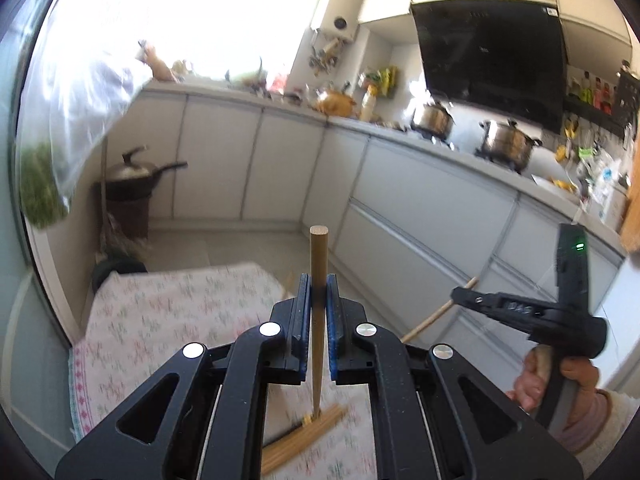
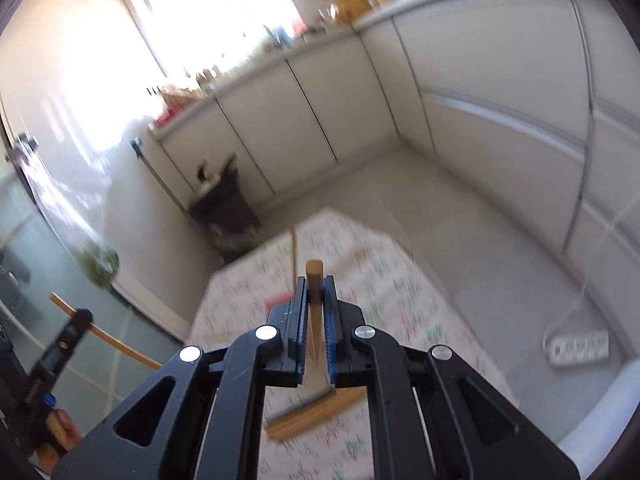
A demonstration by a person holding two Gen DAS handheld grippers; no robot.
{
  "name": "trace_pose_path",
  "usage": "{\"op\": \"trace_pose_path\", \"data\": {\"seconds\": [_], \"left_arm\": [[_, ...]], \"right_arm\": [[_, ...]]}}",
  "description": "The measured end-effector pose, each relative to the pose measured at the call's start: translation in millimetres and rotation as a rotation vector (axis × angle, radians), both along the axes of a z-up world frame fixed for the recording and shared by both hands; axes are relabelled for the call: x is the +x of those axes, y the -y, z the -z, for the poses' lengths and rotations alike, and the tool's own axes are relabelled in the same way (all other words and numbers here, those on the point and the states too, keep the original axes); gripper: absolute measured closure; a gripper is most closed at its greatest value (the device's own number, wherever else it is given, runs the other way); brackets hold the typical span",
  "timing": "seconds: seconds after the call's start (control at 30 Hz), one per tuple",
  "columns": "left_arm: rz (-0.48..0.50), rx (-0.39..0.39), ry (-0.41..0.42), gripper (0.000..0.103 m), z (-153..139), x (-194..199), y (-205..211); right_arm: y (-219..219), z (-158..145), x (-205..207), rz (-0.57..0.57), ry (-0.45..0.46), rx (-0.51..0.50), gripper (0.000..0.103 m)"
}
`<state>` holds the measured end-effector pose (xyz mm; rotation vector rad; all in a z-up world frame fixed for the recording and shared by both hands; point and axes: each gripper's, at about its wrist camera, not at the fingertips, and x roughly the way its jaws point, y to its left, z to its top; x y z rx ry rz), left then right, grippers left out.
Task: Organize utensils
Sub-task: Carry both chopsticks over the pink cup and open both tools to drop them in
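Note:
My left gripper [image 1: 319,289] is shut on a wooden chopstick [image 1: 319,264] that runs along the fingers, blunt end forward. My right gripper [image 2: 315,289] is shut on a second wooden chopstick [image 2: 314,276] the same way. The right gripper also shows in the left wrist view [image 1: 460,294], holding its chopstick [image 1: 436,316]. The left gripper shows in the right wrist view [image 2: 78,318] with its chopstick [image 2: 108,338]. A bundle of several chopsticks [image 1: 304,436] lies on the floral cloth [image 1: 160,312] below both grippers; it also shows in the right wrist view [image 2: 316,412]. Both grippers hang above the cloth.
A single chopstick [image 2: 294,246] lies at the cloth's far edge [image 2: 384,264]. Kitchen cabinets [image 1: 400,184] with pots [image 1: 506,144] stand beyond. A dark stool with a wok [image 1: 128,184] stands by the wall. A white power strip [image 2: 578,348] lies on the floor.

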<state>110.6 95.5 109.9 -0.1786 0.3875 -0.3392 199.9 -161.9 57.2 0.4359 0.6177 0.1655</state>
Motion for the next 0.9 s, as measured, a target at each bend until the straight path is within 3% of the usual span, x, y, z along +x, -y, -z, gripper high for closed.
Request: {"op": "trace_pose_path", "data": {"seconds": [0.2,0.37,0.6,0.7,0.9], "left_arm": [[-0.115,-0.008,0.032,0.096,-11,48,-3],[-0.188,-0.019,0.000,0.096,6,90,-8],[-0.213,-0.002,-0.073,0.095,47,127,-8],[-0.203,-0.014,-0.120,0.081,58,135,-11],[-0.222,-0.045,-0.094,0.072,48,125,-26]], "right_arm": [[-16,-32,43,-0.015,0.066,0.002,0.095],[-34,-23,78,-0.041,0.060,-0.026,0.095],[-53,1,107,-0.075,0.044,-0.064,0.095],[-61,9,113,-0.084,0.040,-0.085,0.095],[-78,20,122,-0.098,0.029,-0.110,0.095]]}}
